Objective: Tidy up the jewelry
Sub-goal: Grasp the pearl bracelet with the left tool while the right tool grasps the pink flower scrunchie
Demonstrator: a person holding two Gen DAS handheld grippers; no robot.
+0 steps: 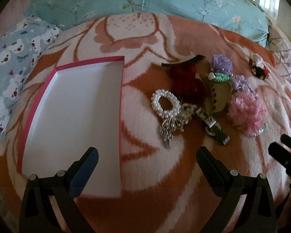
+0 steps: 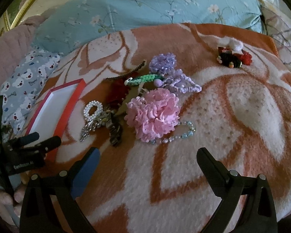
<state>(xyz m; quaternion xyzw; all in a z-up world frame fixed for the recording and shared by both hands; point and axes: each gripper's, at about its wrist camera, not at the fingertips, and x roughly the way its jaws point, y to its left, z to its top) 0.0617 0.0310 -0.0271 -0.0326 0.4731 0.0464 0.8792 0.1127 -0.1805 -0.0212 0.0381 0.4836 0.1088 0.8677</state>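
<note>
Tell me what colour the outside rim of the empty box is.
Pinkish red, with a white inside; the box shows best in the left wrist view.

A bed is covered by a fuzzy orange and white blanket [image 2: 232, 116]. On it at 9 o'clock lies a flat red box [image 1: 73, 116], white inside. In the middle sits a heap: a pearl ring [image 1: 165, 103], a pink puffy flower [image 2: 153, 114], a purple flower [image 2: 163, 62] and a blue bead chain [image 2: 182, 134]. At 1 o'clock, well apart, lies a small red and black clip [image 2: 232, 58]. Blue pillows [image 2: 145, 9] lie at 12 o'clock.
</note>
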